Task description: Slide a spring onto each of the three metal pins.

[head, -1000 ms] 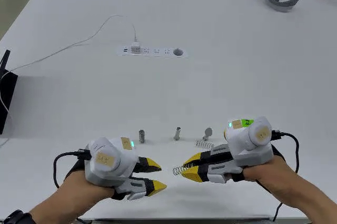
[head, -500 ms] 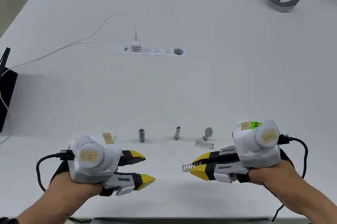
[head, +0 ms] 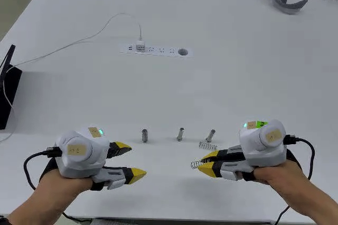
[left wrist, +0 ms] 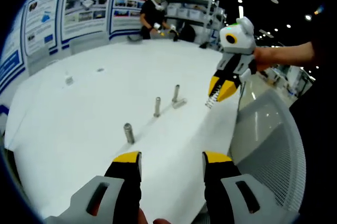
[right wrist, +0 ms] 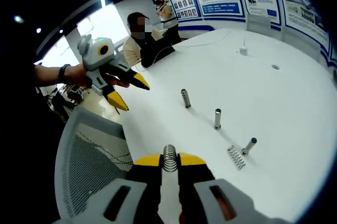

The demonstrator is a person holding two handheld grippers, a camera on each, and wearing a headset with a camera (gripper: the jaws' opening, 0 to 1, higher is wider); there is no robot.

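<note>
Three short metal pins stand in a row near the table's front. The left pin (head: pixel 144 136) (right wrist: pixel 185 98) (left wrist: pixel 128 132) wears a spring. The middle pin (head: pixel 180 134) (right wrist: pixel 217 119) and the right pin (head: pixel 210 136) (right wrist: pixel 249 145) are bare. A loose spring (head: pixel 207 144) (right wrist: pixel 233 157) lies on the table beside the right pin. My right gripper (head: pixel 203 164) (right wrist: pixel 169 161) is shut on another spring (head: pixel 196 163) (right wrist: pixel 169 158), held in front of the pins, right of centre. My left gripper (head: pixel 129 159) (left wrist: pixel 172 158) hovers open and empty at the front left.
A white power strip (head: pixel 156 50) with a plugged-in cable lies mid-table. A grey curved object (head: pixel 289 0) rests at the far right corner, a dark device (head: pixel 6 85) at the left edge. A grey mesh chair (right wrist: pixel 95 155) sits below the table's front edge.
My left gripper has drawn away to the left, still open. My right gripper has shifted slightly right, keeping its spring. The pins and loose spring have stayed put.
</note>
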